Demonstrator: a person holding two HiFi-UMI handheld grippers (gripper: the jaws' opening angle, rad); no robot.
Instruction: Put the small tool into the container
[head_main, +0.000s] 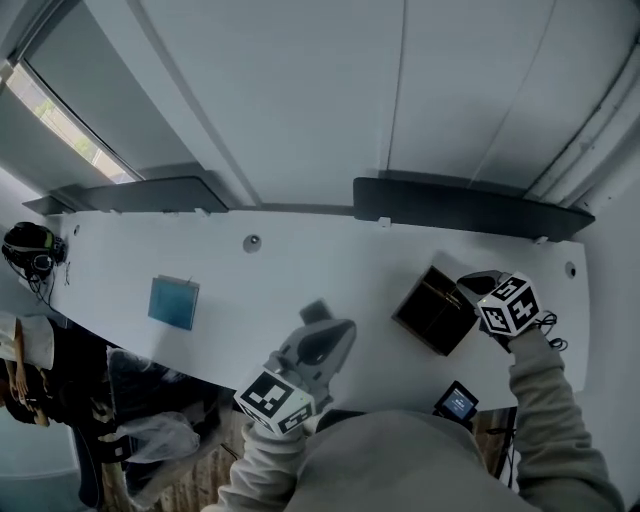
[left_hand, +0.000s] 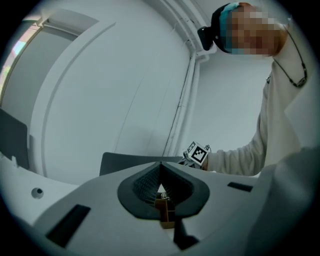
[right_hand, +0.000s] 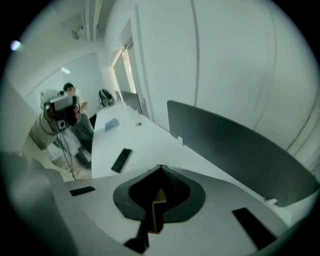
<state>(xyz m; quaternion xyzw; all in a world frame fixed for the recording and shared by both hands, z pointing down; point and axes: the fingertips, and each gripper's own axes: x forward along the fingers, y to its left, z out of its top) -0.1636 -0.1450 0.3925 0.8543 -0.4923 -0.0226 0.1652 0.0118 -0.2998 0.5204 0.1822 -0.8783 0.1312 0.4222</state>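
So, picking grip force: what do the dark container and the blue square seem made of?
The container: matte, dark, straight thin walls, likely plastic or board. The blue square: flat, thin, even colour, perhaps card or plastic; too small to tell.

A white table (head_main: 300, 270), a teal pad (head_main: 174, 302) and a dark brown container (head_main: 436, 310) are seen. The left gripper (head_main: 318, 315) and right gripper (head_main: 470, 287) are coloured grey, their cubes patterned in black-and-white squares.

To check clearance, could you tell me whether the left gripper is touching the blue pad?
Apart: head view shows bare table between left gripper and blue pad.
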